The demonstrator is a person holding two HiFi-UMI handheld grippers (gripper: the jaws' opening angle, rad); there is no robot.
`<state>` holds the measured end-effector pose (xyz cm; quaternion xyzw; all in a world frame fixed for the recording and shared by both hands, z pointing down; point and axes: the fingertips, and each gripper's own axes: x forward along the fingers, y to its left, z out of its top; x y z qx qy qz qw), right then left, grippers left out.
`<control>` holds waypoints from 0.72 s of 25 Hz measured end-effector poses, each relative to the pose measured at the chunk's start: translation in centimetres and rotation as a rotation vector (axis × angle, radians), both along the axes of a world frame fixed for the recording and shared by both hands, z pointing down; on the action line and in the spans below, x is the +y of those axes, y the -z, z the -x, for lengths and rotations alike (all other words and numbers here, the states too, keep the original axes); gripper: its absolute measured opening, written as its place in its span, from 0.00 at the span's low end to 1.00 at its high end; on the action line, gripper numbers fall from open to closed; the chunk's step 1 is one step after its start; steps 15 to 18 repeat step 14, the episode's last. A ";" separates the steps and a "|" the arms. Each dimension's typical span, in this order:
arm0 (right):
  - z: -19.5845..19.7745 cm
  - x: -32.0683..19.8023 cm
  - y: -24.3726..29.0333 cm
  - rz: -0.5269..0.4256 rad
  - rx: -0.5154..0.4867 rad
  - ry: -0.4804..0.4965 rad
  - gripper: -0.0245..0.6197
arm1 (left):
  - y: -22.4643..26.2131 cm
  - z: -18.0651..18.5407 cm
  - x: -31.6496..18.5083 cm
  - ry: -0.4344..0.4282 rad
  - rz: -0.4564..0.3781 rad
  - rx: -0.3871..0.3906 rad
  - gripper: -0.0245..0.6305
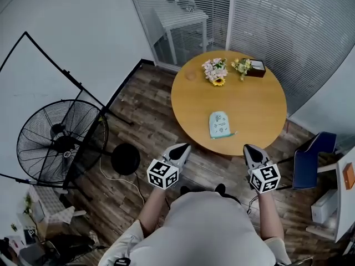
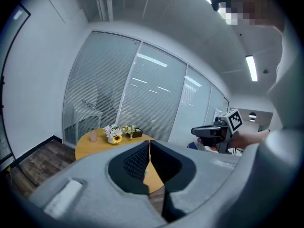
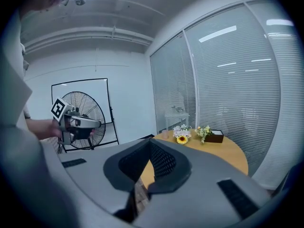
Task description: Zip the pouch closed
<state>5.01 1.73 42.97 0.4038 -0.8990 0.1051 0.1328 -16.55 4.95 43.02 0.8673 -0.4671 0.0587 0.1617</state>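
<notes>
A pale teal pouch point(image 1: 220, 124) lies flat near the front edge of the round wooden table point(image 1: 260, 110). Neither gripper touches it. My left gripper point(image 1: 184, 147) hangs short of the table's near edge, to the pouch's lower left, jaws shut with nothing between them. My right gripper point(image 1: 248, 148) is level with it on the pouch's lower right, also shut and empty. In the left gripper view the closed tips point(image 2: 149, 141) point over the table, and the right gripper point(image 2: 216, 131) shows to the side. The right gripper view shows its own closed tips point(image 3: 150, 140) and the left gripper point(image 3: 80, 122).
At the table's far side stand a flower bunch with a sunflower point(image 1: 215, 71), a small cup point(image 1: 190, 73) and a dark box with flowers point(image 1: 255, 67). A large floor fan point(image 1: 61, 140) is at the left, a blue chair point(image 1: 308, 159) at the right. Glass walls with blinds stand behind.
</notes>
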 end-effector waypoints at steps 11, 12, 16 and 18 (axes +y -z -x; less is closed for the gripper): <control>-0.3 -0.9 0.2 -0.008 -0.002 0.003 0.04 | 0.4 -0.5 -0.9 -0.005 -0.009 0.001 0.07; -0.2 -0.9 0.2 -0.009 -0.002 0.003 0.04 | 0.4 -0.5 -0.9 -0.004 -0.010 0.002 0.07; -0.2 -1.0 0.3 -0.010 -0.002 0.003 0.04 | 0.4 -0.4 -0.9 -0.003 -0.010 0.003 0.07; -0.2 -1.0 0.3 -0.010 -0.002 0.003 0.04 | 0.4 -0.4 -0.9 -0.003 -0.010 0.003 0.07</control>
